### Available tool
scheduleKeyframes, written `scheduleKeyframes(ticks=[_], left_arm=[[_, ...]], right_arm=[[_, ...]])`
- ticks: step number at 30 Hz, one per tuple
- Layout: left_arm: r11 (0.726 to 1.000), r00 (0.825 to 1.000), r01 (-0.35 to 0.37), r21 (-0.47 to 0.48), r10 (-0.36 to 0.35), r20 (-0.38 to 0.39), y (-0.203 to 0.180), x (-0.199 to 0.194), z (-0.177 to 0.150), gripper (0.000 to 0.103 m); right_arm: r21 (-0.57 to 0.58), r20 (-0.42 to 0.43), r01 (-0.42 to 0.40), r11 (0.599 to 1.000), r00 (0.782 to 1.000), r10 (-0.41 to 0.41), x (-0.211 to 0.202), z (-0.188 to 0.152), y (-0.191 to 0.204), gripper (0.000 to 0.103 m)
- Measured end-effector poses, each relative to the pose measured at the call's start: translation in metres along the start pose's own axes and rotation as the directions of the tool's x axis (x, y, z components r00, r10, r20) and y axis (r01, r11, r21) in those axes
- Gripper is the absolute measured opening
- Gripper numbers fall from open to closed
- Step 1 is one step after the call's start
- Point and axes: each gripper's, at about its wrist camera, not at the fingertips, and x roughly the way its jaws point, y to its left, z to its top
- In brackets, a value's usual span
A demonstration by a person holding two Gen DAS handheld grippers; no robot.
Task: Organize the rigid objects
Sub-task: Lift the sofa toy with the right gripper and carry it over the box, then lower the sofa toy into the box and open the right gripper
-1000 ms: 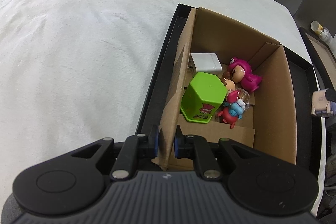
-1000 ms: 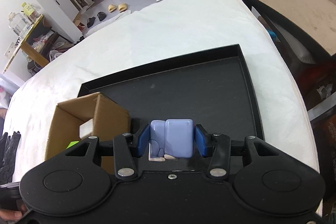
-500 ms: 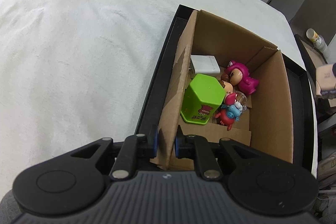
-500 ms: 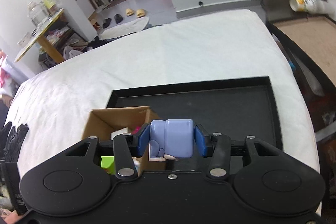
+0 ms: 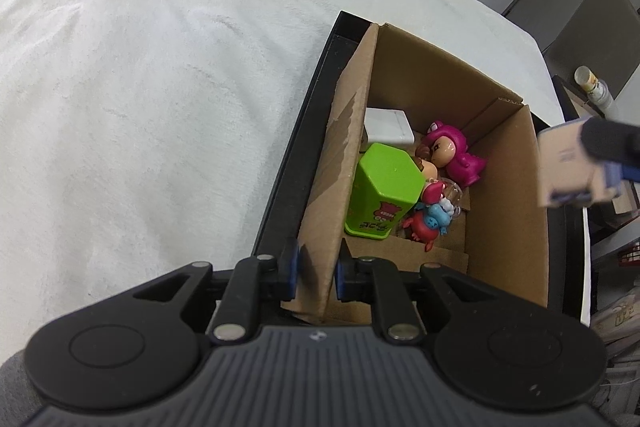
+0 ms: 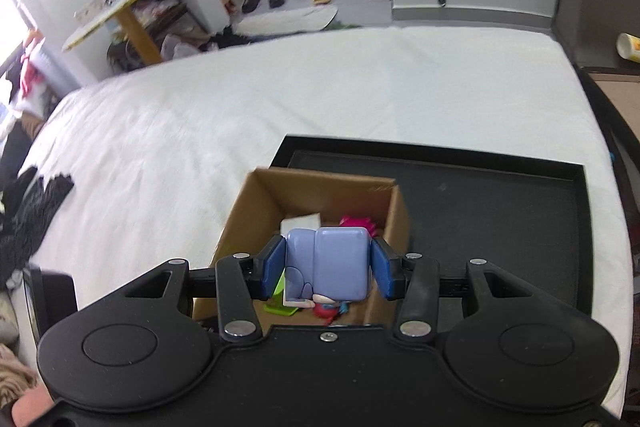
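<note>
Cardboard box (image 5: pixel 500 163) wall pinched by left tool (image 5: pixel 316 269); only right view shows right tool (image 6: pixel 326 269) clamping blue figure (image 6: pixel 328 265).

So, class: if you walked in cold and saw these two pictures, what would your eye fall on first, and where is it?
First, the cardboard box on the black tray, crowded with a green container, a pink figure and other small toys. Then the pale blue block toy clamped in the right gripper, above the box's near end. The left gripper pinches the box's left wall, on a wide white cloth.
</note>
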Motion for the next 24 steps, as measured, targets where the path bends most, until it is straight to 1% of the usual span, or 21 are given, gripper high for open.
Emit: scheduleKeyframes(ticks=[5,11,17,24], left_arm=[[1.000,1.000,0.019,-0.013,-0.019,-0.004,0.003,0.000,0.000,0.017],[0.999,0.999,0.035,-0.020,-0.035,-0.006,0.006,0.001,0.001,0.018],[0.998,0.998,0.058,-0.034,-0.059,-0.008,0.010,0.001,0.001,0.018],[0.996,0.997,0.078,-0.048,-0.079,-0.007,0.013,0.000,0.001,0.019]], right_arm=[[-0.019,-0.035,0.001,1.000,0.999,-0.002,0.010,-0.004,0.019,0.045],[-0.024,-0.098,-0.005,1.000,0.995,0.002,0.021,-0.014,0.031,0.045],[0.013,-0.164,0.009,1.000,0.986,-0.007,0.042,-0.021,0.036,0.046],[0.013,-0.227,0.049,0.999,0.973,-0.044,0.062,-0.028,0.043,0.046]])
